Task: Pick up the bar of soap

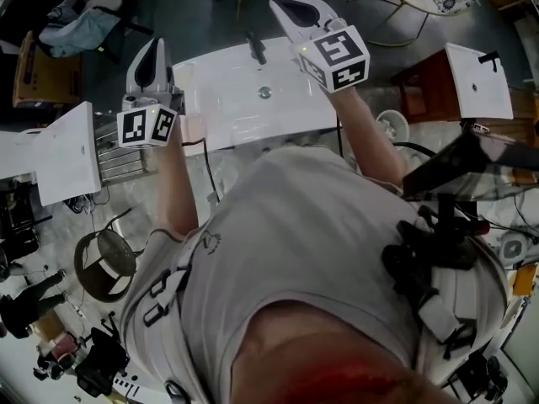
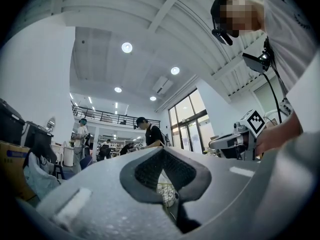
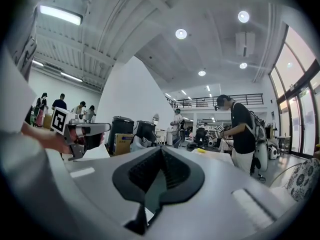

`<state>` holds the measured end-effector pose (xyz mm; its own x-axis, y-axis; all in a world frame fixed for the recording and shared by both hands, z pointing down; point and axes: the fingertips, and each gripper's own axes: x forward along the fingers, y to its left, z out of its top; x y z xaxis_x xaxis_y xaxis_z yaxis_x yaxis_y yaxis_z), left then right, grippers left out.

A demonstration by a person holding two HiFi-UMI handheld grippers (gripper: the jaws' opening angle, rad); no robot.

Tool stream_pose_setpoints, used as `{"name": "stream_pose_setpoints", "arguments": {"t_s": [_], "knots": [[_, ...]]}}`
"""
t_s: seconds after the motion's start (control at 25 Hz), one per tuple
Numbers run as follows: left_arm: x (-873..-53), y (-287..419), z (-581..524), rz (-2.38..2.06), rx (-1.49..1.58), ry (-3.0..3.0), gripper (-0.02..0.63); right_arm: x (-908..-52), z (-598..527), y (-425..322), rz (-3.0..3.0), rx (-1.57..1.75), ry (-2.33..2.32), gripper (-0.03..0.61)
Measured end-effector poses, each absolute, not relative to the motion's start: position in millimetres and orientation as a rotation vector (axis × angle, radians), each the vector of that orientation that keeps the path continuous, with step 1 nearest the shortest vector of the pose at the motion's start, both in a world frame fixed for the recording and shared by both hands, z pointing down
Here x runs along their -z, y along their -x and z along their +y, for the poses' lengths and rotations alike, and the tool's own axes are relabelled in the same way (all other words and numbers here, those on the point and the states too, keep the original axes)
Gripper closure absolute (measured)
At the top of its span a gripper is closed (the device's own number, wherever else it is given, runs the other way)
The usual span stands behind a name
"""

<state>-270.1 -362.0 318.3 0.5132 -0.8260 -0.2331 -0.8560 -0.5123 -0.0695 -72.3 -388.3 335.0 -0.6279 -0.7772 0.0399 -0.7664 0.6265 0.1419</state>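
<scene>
White washbasin top [image 1: 227, 108] fills the upper middle of the head view, workshop floor clutter all round it. Both gripper views look out across a large hall with a high white ceiling and several people at a distance.

Left gripper [image 1: 157, 50], at the basin's left edge: jaws fully together in its own view [image 2: 162, 183], nothing between them. Right gripper [image 1: 290, 8], over the basin's upper right: jaws likewise closed [image 3: 156, 184], empty. Both point out into the hall rather than down at the basin.

Bar of soap: not found in any view. The visible basin top is bare apart from the fittings; the soap may lie behind the person's torso or outside the frame.

Step in hand, as judged: search, not yet reach. To do it well, tip one gripper down so that its camera sweeps the basin top, find the bar, part the jaws before descending, take it across its narrow sides and close gently, since soap is likely slick and may squirt out.

Count:
- grippers, two
- marker cubes, two [image 1: 147, 126] [image 1: 338, 57]
- tap, one [image 1: 255, 47]
- drain, one [image 1: 264, 93]
- soap bars seen, none
</scene>
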Motion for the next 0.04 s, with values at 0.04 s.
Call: {"name": "stream_pose_setpoints", "arguments": {"t_s": [0.04], "knots": [[-317.9, 272.8, -364.1, 1.451, -0.254, 2.577, 0.615, -334.1, -391.1, 75.5, -2.749, 0.166, -1.301, 0.577]]}}
